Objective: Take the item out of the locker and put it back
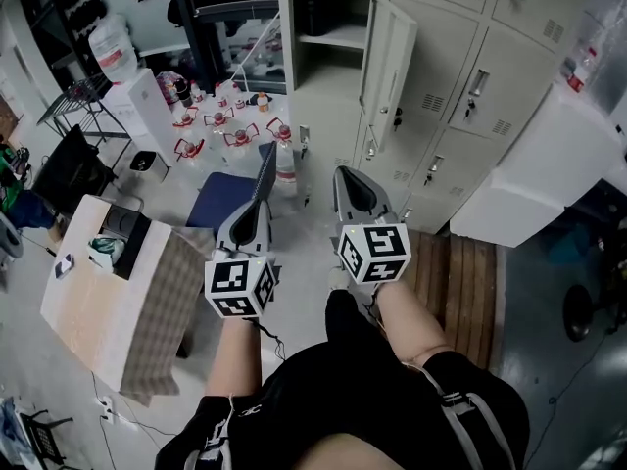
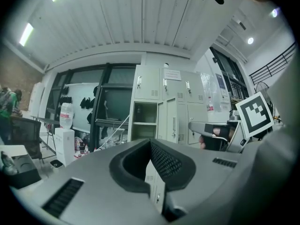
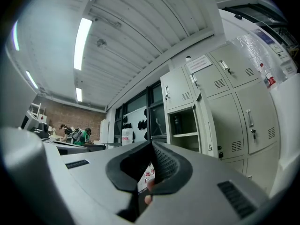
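The beige locker bank point(image 1: 460, 57) stands ahead, and one compartment point(image 1: 328, 27) has its door point(image 1: 387, 67) swung open. A dark bottle-like item point(image 3: 176, 124) stands on that compartment's upper shelf, which also shows in the left gripper view as the open compartment point(image 2: 144, 121). My left gripper point(image 1: 265, 155) and right gripper point(image 1: 343, 172) are held side by side at waist height. Both point at the lockers and are well short of them. In each gripper view the jaws meet at their tips, left gripper point(image 2: 150, 142) and right gripper point(image 3: 152, 144), with nothing between them.
Several water bottles point(image 1: 230, 125) stand on the floor left of the lockers, behind a blue chair point(image 1: 220, 199). A cardboard box point(image 1: 118, 302) sits at my left. A wooden pallet point(image 1: 456, 262) and a white cabinet point(image 1: 534, 179) are at my right. People point(image 3: 77, 135) stand far off.
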{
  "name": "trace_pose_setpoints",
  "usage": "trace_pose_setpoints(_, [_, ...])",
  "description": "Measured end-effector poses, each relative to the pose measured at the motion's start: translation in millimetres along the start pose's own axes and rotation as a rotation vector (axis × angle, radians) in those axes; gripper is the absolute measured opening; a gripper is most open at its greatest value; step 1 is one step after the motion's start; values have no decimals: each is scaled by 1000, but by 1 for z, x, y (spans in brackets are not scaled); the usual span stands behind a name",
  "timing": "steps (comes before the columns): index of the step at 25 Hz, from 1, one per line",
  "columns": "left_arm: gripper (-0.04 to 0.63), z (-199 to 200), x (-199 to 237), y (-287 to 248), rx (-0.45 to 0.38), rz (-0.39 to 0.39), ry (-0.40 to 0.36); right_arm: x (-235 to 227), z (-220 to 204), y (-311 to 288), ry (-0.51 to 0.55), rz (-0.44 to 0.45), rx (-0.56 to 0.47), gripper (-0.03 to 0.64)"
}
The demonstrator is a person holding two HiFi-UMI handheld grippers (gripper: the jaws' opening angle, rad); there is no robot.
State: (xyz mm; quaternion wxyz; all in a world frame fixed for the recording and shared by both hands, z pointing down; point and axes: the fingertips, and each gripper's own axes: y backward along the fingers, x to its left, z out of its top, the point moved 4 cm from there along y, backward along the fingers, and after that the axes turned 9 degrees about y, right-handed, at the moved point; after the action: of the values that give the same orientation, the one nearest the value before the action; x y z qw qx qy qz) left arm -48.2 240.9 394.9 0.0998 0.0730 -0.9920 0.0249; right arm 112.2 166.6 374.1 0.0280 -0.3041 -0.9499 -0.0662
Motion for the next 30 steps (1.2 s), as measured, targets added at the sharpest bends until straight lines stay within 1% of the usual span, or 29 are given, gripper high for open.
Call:
trace_pose_setpoints(5, [12, 2, 18, -40, -18, 10, -11, -19, -5, -44, 14, 2, -22, 14])
trace_pose_setpoints(8, [12, 5, 32, -74, -27, 23, -6, -36, -8, -76, 13, 5, -40, 14])
trace_pose_setpoints(14, [12, 25, 59, -162, -49, 38, -23, -74, -14, -164, 17, 18, -55, 14])
trace_pose_setpoints(23, [12, 79, 103, -318, -91, 65, -40, -140, 7, -321, 10, 55, -93, 14])
trace_pose_setpoints(27, [12, 92, 119, -367, -105, 76, -35, -156, -2, -369, 2, 82, -66, 14])
trace_pose_setpoints(30, [11, 96, 132, -393, -95, 69, -31, -161, -5, -395, -2, 83, -59, 14])
